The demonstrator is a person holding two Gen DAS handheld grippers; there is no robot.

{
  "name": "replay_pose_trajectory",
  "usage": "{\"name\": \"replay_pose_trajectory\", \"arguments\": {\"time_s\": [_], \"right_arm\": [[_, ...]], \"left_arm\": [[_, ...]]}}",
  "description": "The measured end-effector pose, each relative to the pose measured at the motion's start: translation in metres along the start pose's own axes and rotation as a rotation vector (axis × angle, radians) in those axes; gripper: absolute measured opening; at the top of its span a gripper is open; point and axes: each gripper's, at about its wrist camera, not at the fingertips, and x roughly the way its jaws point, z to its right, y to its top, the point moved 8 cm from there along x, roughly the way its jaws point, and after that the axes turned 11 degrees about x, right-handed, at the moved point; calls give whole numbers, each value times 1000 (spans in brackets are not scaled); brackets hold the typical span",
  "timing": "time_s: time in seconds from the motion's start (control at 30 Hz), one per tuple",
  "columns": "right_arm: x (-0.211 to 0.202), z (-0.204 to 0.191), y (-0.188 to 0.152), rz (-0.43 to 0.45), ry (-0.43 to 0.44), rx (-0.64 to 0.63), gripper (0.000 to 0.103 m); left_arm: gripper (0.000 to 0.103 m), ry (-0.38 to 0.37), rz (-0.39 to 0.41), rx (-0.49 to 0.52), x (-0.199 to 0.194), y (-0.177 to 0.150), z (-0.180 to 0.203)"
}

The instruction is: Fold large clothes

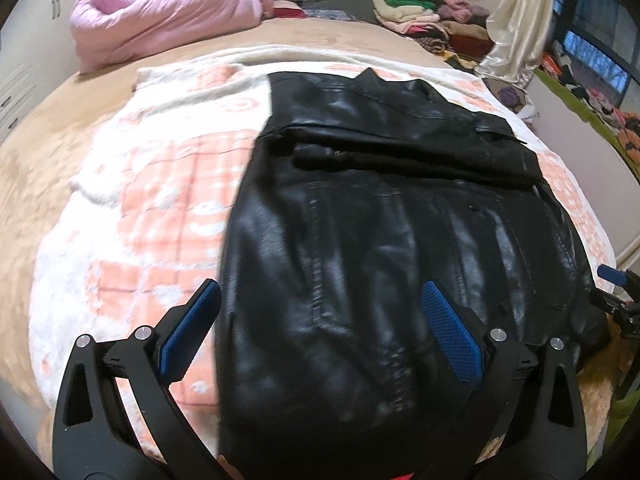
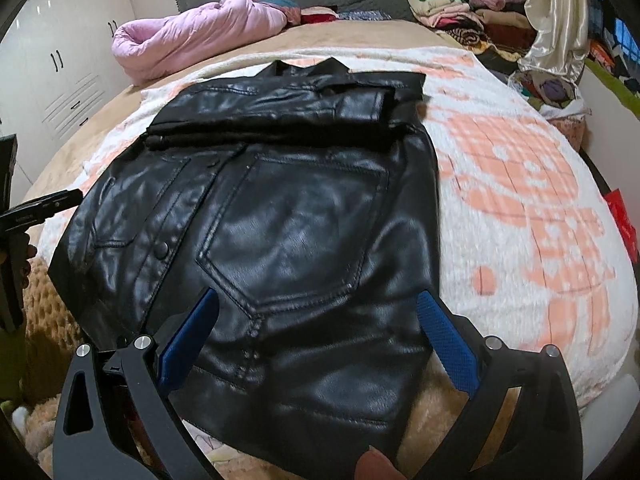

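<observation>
Glossy black leather jacket on fluffy blanket.

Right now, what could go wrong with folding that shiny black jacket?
1. The black jacket looks slick, so it might slip when the open left tongs and open right tongs pinch it.
2. Its sleeves already lie folded across the top; lifting the near hem could spill them loose.
3. The near hem hangs past the peach-and-white blanket, so the jacket might slide toward the person.
</observation>
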Motion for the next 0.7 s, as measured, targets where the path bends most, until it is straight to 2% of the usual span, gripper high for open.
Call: {"name": "replay_pose_trajectory", "arguments": {"time_s": [0.3, 0.53, 0.57, 0.6, 0.67, 0.7], "right_arm": [[8, 7, -18, -82, -10, -9, 99], [15, 9, -27, -142, -21, -12, 99], [15, 9, -28, -147, -23, -13, 99], [16, 9, -29, -153, -24, -14, 99], [16, 10, -33, -165, -27, -23, 99], [16, 10, -33, -168, -26, -24, 99]], "left_arm": [[94, 24, -49, -64, 4, -28, -32], [92, -59, -70, -149, 9, -45, -43], [82, -76, -70, -154, 9, -46, -43], [67, -91, -72, -158, 9, -47, -42], [51, -123, -86, -161, 11, -51, -38], [49, -141, -89, -164, 11, -53, -35]]}}
